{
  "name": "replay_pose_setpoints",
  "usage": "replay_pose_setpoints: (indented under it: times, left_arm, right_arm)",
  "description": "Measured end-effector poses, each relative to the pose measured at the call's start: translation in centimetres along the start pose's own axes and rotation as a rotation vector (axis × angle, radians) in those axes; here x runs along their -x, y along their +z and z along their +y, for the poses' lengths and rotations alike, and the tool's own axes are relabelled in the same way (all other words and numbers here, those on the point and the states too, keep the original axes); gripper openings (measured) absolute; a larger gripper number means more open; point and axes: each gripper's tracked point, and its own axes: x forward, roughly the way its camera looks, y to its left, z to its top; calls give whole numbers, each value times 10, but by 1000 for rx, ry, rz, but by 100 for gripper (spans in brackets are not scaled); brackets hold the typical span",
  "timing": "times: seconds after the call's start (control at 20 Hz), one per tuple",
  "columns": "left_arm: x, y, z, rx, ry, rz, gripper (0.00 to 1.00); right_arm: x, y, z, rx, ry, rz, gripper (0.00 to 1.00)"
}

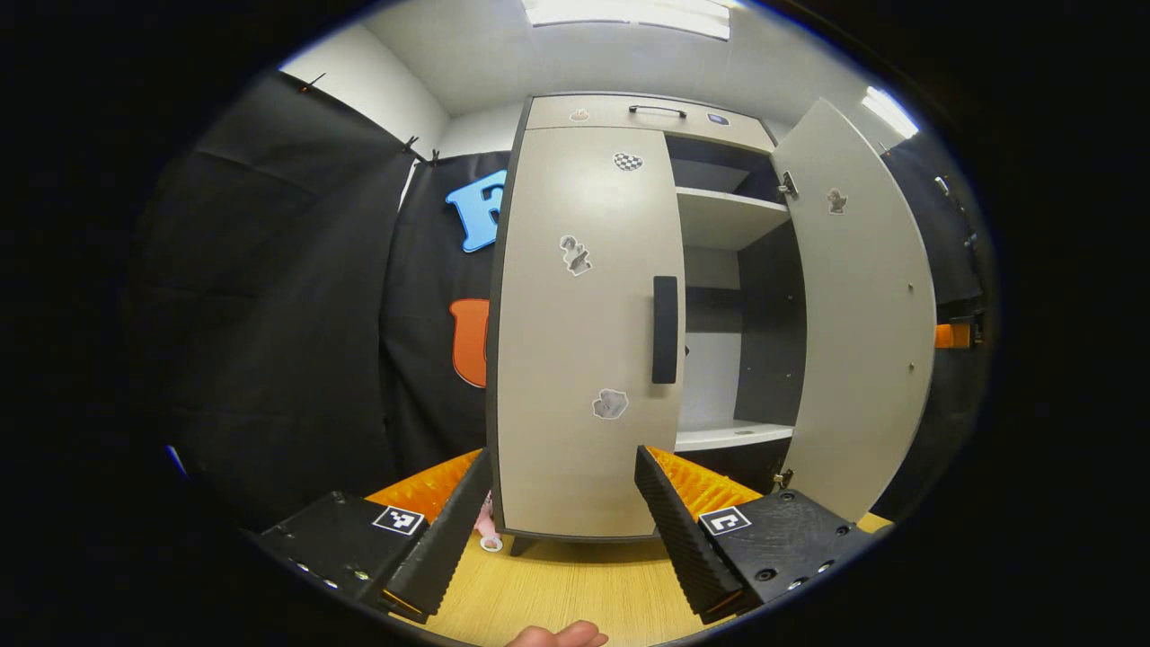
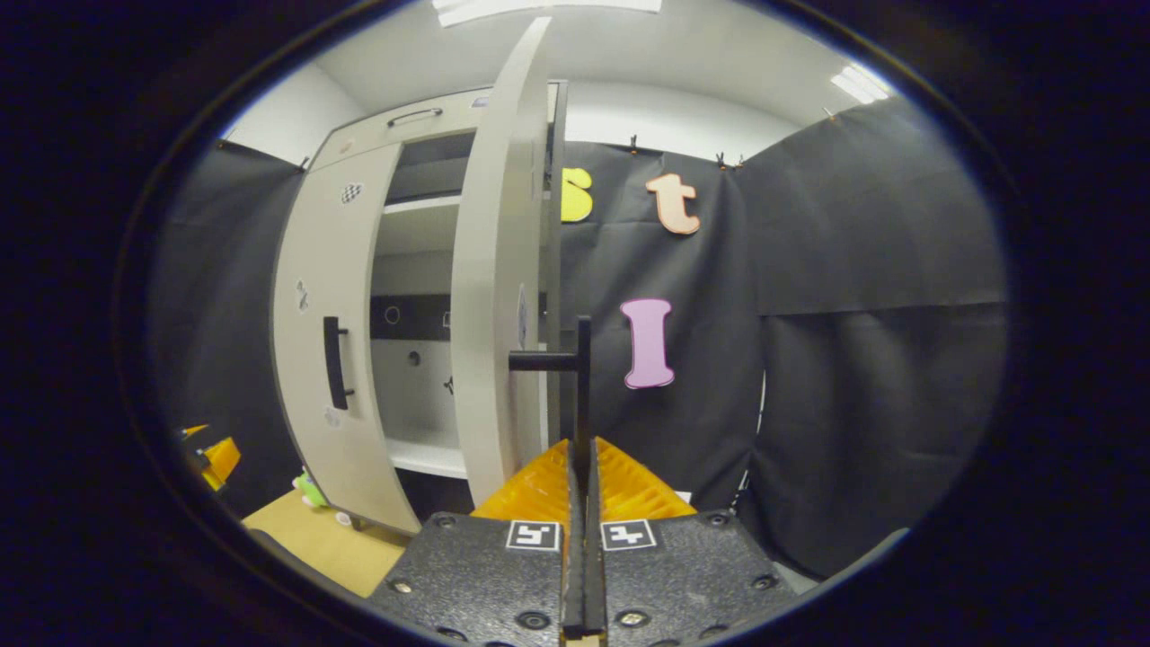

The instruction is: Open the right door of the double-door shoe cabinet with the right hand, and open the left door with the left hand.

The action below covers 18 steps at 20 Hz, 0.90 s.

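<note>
Black cloth behind the cabinet point(image 1: 629, 112), right door point(image 1: 862, 305) swung wide, right gripper point(image 2: 582, 467) pinching its handle point(image 2: 582, 377), left gripper point(image 1: 561, 503) gaping before the shut left door's handle point(image 1: 665, 330) (grab next, I'd say).

left gripper point(image 1: 561, 503): jaws apart | right gripper point(image 2: 582, 467): jaws closed together

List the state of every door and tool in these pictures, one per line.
Right beige cabinet door: swung wide open, shelves exposed.
Left beige cabinet door: closed, or nearly so.
Black bar handle on the left door: untouched.
Black bar handle on the right door: gripped.
Left tool: open, facing the left door.
Right tool: shut on the right door's handle.
</note>
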Motion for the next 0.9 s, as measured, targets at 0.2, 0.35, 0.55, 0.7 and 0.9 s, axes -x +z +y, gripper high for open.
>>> replay_pose_setpoints:
  times: [0.2, 0.35, 0.55, 0.7, 0.9]
  left_arm:
    - [0, 2, -2, -2, -10, 3, 95]
    - [1, 3, 4, -15, 11, -8, 95]
    - [-6, 6, -5, -5, -30, -5, 95]
    - [-10, 13, -16, -18, -58, -18, 95]
    - [-20, 29, -39, -10, -120, -41, 95]
  right_arm:
    - [7, 4, 12, 1, -3, -2, 4]
    - [27, 19, 23, 28, 6, -57, 4]
    - [36, 12, 56, 94, 68, -61, 4]
    - [35, -5, 96, 97, 148, -19, 21]
    - [26, -26, 108, 116, 148, 27, 72]
